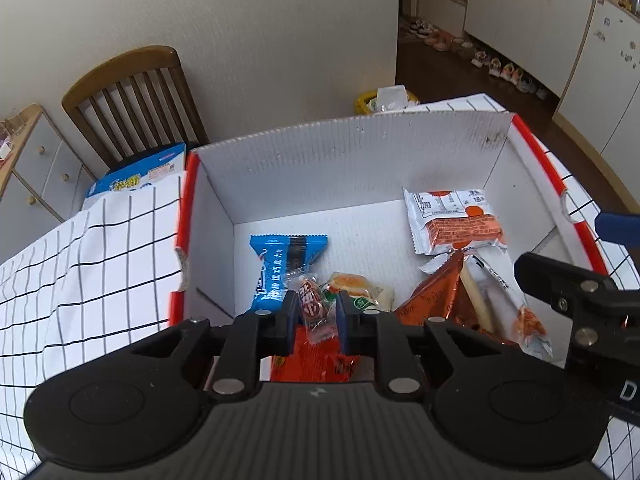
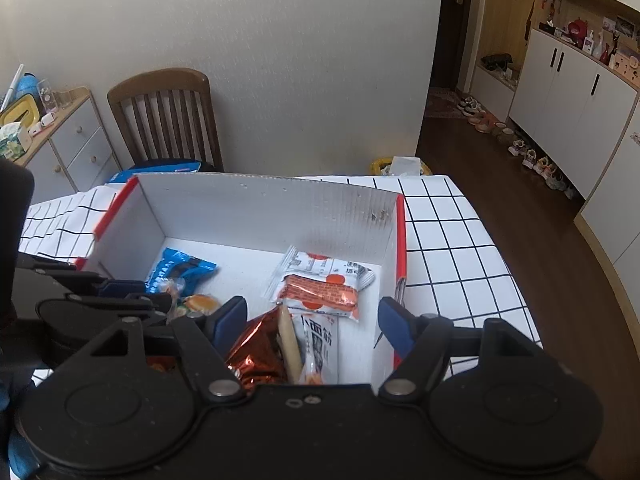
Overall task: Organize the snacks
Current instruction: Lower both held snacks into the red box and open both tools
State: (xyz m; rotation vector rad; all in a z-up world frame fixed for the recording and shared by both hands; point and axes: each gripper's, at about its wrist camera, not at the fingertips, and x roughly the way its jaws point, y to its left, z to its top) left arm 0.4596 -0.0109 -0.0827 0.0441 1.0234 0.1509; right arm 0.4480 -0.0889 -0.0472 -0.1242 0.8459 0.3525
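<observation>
A white cardboard box with red rims [image 1: 320, 168] [image 2: 256, 208] stands on the checked tablecloth and holds several snacks. My left gripper [image 1: 317, 312] is shut on a small red candy in a clear wrapper [image 1: 314, 306], held over the box's near left part. Beneath lie a blue packet [image 1: 280, 268] [image 2: 180, 270], a bun snack [image 1: 360, 292] [image 2: 200, 303], an orange-white packet [image 1: 456, 220] [image 2: 320, 284], a copper foil pack [image 1: 436, 300] [image 2: 256, 352] and a long white stick packet [image 1: 504, 304] [image 2: 318, 344]. My right gripper [image 2: 310, 326] is open and empty over the box's right half.
A wooden chair [image 1: 136, 104] [image 2: 168, 116] with a blue bag [image 1: 136, 176] on its seat stands behind the table. A drawer cabinet [image 2: 68, 140] is at the left. A yellow bin [image 2: 400, 166] sits beyond the table's far edge. Checked tablecloth [image 2: 448, 248] lies right of the box.
</observation>
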